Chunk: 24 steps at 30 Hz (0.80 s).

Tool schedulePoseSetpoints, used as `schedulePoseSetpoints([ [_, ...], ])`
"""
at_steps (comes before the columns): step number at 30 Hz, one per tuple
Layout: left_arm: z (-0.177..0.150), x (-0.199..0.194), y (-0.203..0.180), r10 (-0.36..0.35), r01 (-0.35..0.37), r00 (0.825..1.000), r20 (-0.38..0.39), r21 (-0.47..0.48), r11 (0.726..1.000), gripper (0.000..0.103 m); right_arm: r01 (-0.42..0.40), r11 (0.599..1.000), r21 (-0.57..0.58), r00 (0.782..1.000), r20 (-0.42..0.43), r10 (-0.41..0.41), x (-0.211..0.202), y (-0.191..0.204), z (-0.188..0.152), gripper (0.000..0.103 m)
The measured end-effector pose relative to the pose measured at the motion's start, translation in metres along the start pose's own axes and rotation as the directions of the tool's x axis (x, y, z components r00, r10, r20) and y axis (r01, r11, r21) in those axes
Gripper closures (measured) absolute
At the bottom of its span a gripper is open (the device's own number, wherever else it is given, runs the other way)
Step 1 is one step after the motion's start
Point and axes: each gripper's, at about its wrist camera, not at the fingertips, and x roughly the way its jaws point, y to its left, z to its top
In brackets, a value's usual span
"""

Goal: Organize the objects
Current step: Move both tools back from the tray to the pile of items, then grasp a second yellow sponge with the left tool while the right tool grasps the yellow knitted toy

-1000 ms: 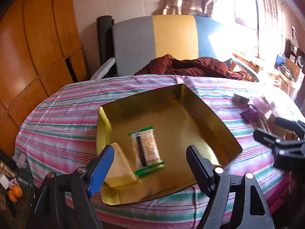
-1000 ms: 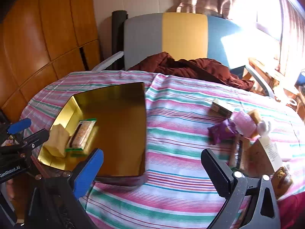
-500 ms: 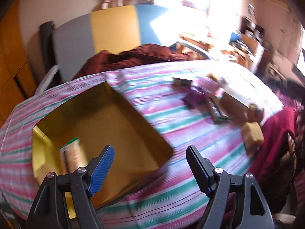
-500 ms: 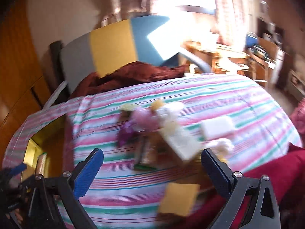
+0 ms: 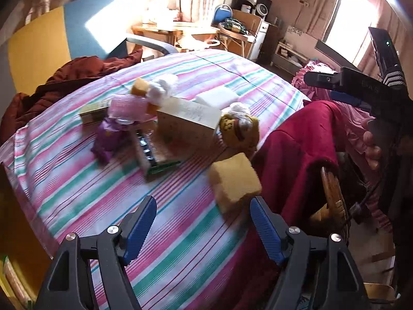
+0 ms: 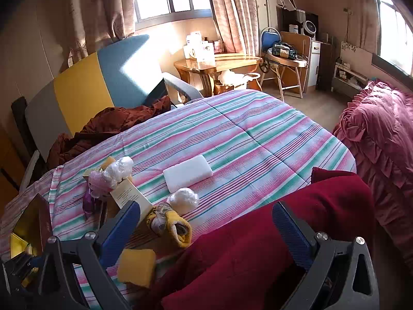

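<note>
A: We are holding the left gripper (image 5: pixel 202 222) over the striped cloth (image 5: pixel 85 188), its jaws spread wide and just easing inward with nothing between them.

B: And we are seeing the yellow sponge (image 5: pixel 233 178) lying just beyond its fingertips, near the table's edge beside the red garment (image 5: pixel 304 149).

A: The right gripper (image 6: pixel 206 228) is standing open and empty too, pointing over that garment.

B: We are finding the pile of snacks and wrapped items around the cardboard box (image 5: pixel 185 124), with the white block (image 6: pixel 188 172) lying apart from it.

A: The gold tin (image 6: pixel 32 228) is sitting at the left edge.
</note>
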Motion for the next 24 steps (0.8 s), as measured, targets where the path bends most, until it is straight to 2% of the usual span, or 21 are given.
schedulePoseSetpoints([
  [5, 0.016, 0.038, -0.02, -0.069, 0.067, 0.994, -0.08, -0.019, 0.998, 0.026, -0.019, 0.999, -0.028, 0.999, -0.029, 0.018, 0.007, -0.003, -0.005, 0.0],
  [10, 0.025, 0.071, -0.02, -0.085, 0.076, 0.988, -0.132, -0.075, 0.994, 0.027, -0.058, 0.994, -0.094, 0.995, -0.092, 0.049, 0.018, 0.005, -0.006, 0.0],
  [12, 0.022, 0.085, -0.015, -0.1, 0.082, 0.979, -0.176, -0.109, 0.991, 0.033, -0.077, 0.989, -0.129, 0.989, -0.134, 0.06, 0.026, 0.01, -0.008, 0.0],
  [13, 0.019, 0.089, -0.014, -0.113, 0.092, 0.976, -0.188, -0.116, 0.989, 0.042, -0.086, 0.986, -0.143, 0.986, -0.153, 0.064, 0.03, 0.013, -0.008, 0.0],
  [18, 0.009, 0.082, -0.01, -0.14, 0.127, 0.977, -0.16, -0.091, 0.988, 0.048, -0.152, 0.944, -0.293, 0.953, -0.296, 0.062, 0.06, 0.043, -0.01, 0.001],
  [20, 0.005, 0.077, -0.007, -0.131, 0.119, 0.981, -0.146, -0.086, 0.989, 0.049, -0.168, 0.919, -0.358, 0.933, -0.359, 0.031, 0.076, 0.057, -0.013, 0.007],
  [22, -0.001, 0.07, -0.002, -0.13, 0.12, 0.983, -0.129, -0.083, 0.989, 0.049, -0.187, 0.897, -0.4, 0.909, -0.418, 0.003, 0.093, 0.067, -0.015, 0.019],
  [24, -0.007, 0.062, 0.004, -0.137, 0.127, 0.984, -0.118, -0.092, 0.988, 0.049, -0.184, 0.88, -0.438, 0.886, -0.462, -0.045, 0.112, 0.075, -0.017, 0.02],
])
